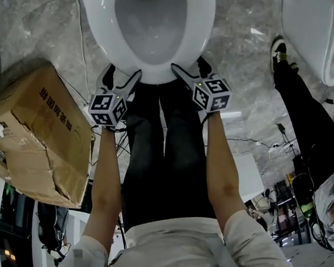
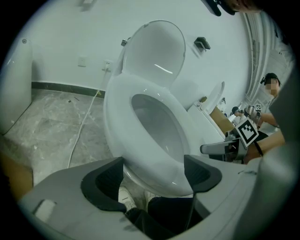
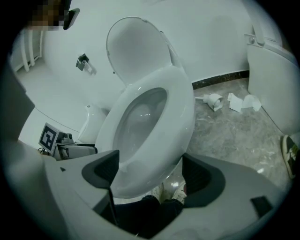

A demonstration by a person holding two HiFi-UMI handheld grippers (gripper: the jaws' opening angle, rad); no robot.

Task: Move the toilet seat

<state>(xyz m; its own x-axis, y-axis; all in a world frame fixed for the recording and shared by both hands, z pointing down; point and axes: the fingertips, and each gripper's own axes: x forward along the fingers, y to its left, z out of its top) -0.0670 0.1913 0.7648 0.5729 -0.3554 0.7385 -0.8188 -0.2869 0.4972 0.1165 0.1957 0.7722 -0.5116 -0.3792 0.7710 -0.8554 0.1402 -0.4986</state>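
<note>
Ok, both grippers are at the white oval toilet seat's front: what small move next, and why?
Probably close both on the rim. The left gripper and right gripper stand open, each with the front edge of the white oval toilet seat between its jaws; the seat lies flat, its white lid upright behind.

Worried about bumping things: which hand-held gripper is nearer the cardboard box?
Left. The left hand-held gripper is beside the cardboard box; the right hand-held gripper is farther, across the toilet seat's front.
</note>
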